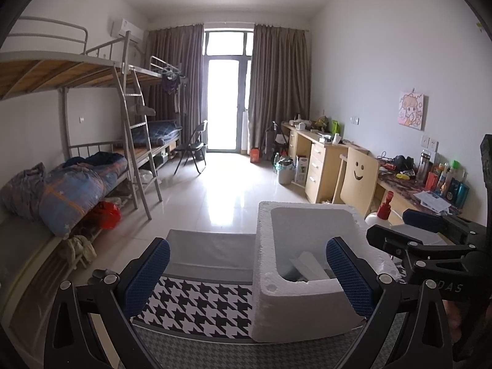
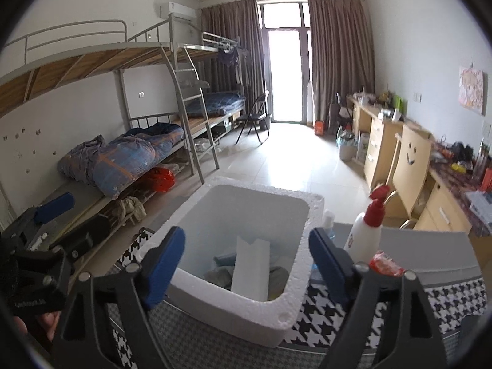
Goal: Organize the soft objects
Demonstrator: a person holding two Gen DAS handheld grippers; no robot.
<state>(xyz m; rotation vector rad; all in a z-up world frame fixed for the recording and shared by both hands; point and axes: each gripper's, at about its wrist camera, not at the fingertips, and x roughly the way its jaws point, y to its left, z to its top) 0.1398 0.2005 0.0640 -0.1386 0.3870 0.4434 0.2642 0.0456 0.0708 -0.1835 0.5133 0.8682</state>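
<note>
A white foam box (image 2: 276,307) stands on a black-and-white houndstooth cloth (image 2: 332,316). Inside it lie a white folded sheet (image 2: 250,264) and some grey and blue soft items (image 2: 220,276). My right gripper (image 2: 246,261) is open over the box's near rim, and its blue pads touch nothing. From the left wrist view the same box (image 1: 270,307) sits low and right of centre, the white sheet (image 1: 307,266) showing inside. My left gripper (image 1: 247,273) is open and straddles the box's near left wall without pressing on it. The right gripper (image 1: 406,230) shows at that view's right edge.
A white spray bottle with a red cap (image 2: 366,230) and a red packet (image 2: 386,264) stand right of the box. A bunk bed with rolled quilts (image 2: 123,160) lines the left wall. Desks and a smiley-face chair (image 2: 409,166) line the right wall.
</note>
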